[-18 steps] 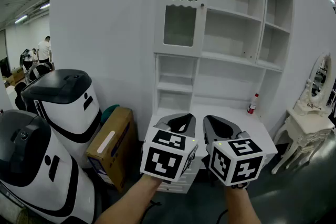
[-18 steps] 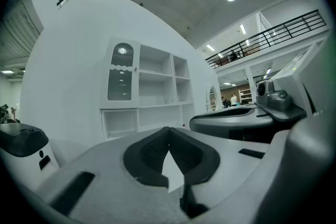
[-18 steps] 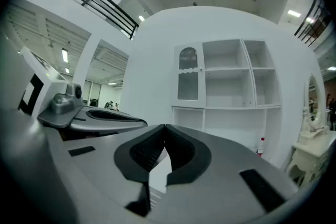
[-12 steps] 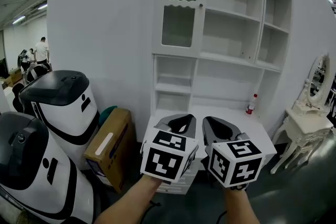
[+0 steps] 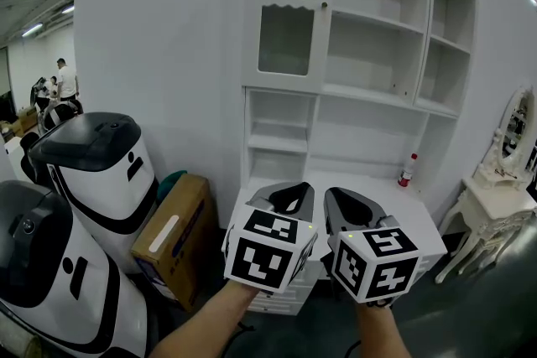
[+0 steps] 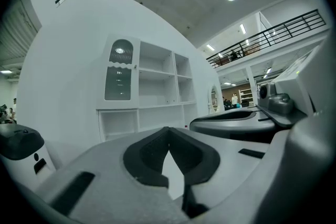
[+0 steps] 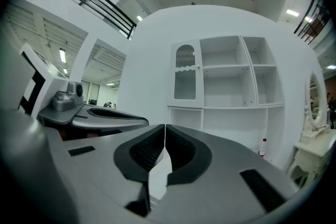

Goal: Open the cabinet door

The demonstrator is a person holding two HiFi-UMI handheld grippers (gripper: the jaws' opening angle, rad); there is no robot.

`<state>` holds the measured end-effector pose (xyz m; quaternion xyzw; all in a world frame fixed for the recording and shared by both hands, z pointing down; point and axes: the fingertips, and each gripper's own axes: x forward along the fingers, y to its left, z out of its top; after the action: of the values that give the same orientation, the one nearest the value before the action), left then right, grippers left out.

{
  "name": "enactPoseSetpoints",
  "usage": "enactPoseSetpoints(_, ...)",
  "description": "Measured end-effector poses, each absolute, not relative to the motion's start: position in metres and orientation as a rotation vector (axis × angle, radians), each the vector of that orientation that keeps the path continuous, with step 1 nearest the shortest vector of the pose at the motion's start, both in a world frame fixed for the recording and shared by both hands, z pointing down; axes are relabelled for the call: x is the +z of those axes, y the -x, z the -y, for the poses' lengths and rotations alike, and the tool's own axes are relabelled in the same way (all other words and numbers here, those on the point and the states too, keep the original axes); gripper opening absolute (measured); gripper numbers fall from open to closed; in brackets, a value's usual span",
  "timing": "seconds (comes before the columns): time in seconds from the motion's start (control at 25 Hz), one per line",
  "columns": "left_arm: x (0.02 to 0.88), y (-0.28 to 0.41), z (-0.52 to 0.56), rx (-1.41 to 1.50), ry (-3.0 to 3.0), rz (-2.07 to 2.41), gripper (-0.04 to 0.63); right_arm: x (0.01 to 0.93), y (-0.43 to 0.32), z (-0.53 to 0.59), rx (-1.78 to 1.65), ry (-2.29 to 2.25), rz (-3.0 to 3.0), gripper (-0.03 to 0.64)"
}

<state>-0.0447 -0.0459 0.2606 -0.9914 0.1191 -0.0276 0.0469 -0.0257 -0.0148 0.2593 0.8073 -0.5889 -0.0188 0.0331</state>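
- Facing the tall white shelving unit [image 5: 369,105] on the far wall, I see it slightly larger and higher in the head view than a moment ago. I judge that I am drifting nearer, no more.
- Two white-and-black machines [image 5: 84,180] stand at the near left, with a cardboard box [image 5: 178,232] leaning between them and the unit. Neither blocks my way to the door.
- The cabinet door [image 5: 287,12], glazed with an arched top pane, fills the unit's upper left compartment and lies shut against its frame, as before.
- My left gripper [image 5: 285,195] and right gripper [image 5: 348,201] sit side by side, level, low and near, well apart from the door. Each has its jaws pressed together with nothing between them.
- A red-capped bottle [image 5: 409,168] stands on the desk top [image 5: 403,201] to the right, out of the way.
- The small dark knob [image 5: 324,6] sits on the door's right edge, so I judge the hinges are on the left.
- Nothing of the task is done yet. I still have to close in, lift a gripper and part its jaws around that knob.
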Motion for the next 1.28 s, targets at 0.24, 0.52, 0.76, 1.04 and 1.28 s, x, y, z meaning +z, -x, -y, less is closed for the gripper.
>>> enactPoseSetpoints(0.24, 0.259, 0.010, 0.061, -0.083, 3.015, -0.395, 0.012, 0.256, -0.013, 0.029, -0.071, -2.483, 1.841, 0.021)
enactPoseSetpoints(0.52, 0.252, -0.040, 0.078, -0.079, 2.996, -0.440, 0.011, 0.250, -0.059, 0.053, -0.087, -2.439, 1.901, 0.021)
enactPoseSetpoints(0.76, 0.249, -0.074, 0.091, -0.083, 2.984, -0.502, 0.011, 0.249, -0.098, 0.066, -0.077, -2.415, 1.957, 0.021)
enactPoseSetpoints(1.04, 0.245, -0.115, 0.098, -0.098, 2.955, -0.566, 0.011, 0.244, -0.137, 0.073, -0.084, -2.370, 2.013, 0.021)
enactPoseSetpoints(1.28, 0.240, -0.137, 0.097, -0.099, 2.936, -0.587, 0.012, 0.240, -0.161, 0.076, -0.097, -2.346, 2.041, 0.021)
